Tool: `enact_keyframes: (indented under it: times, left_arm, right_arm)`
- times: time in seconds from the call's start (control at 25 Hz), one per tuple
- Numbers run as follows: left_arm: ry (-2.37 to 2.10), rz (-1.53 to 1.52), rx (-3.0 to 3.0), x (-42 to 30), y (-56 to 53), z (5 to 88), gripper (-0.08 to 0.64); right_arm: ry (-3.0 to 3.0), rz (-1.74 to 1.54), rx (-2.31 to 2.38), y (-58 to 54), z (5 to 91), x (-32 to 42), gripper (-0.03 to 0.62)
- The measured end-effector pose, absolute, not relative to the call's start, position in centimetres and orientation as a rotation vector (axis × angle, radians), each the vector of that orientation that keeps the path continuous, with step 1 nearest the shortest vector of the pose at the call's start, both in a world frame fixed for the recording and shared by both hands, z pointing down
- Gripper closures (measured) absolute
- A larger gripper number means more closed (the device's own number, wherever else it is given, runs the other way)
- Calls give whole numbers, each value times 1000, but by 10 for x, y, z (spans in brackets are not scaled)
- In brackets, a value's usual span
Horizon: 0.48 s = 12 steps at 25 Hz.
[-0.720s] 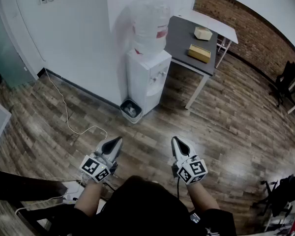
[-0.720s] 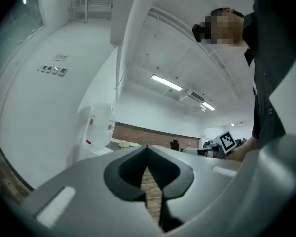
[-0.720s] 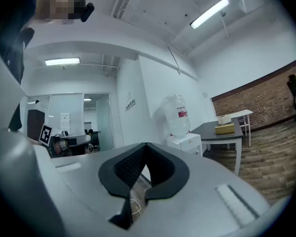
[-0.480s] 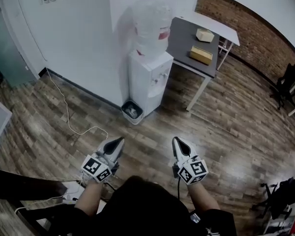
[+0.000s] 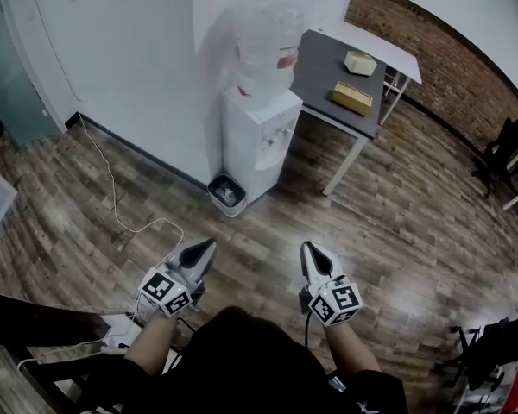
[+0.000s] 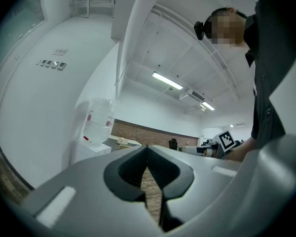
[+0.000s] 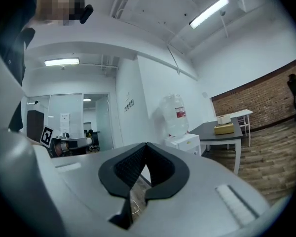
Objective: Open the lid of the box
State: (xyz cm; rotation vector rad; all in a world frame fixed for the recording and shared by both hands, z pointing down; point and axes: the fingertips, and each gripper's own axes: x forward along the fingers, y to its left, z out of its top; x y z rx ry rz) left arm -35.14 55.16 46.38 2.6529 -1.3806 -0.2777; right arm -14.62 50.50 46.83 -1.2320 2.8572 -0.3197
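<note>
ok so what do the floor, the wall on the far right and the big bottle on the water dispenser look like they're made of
Floor: wood or wood-look laminate planks, semi-gloss; grain, plank seams and soft glare patches show.
Brick wall: reddish-brown brick, matte; rows of mortar lines are visible.
Bottle: probably clear plastic, slightly hazy; the white wall behind shows through it.

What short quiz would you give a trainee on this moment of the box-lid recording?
1. True or false: the right gripper is clamped on a box lid.
2. Where does the yellowish box lie? A on the dark table; B inside a drawer; C on a shelf.
3. Fill in: the small bin stands right beside the ___.
Key: 1 false, its jaws are shut on nothing. 2 A. 3 water dispenser.
</note>
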Motion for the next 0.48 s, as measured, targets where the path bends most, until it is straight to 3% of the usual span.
enact_keyframes:
  times: [0.48]
  left_arm:
    - [-1285,-299,2730,-272,524,457,560]
  right_arm:
    - [2719,-307,-1339,509,465,-62,589]
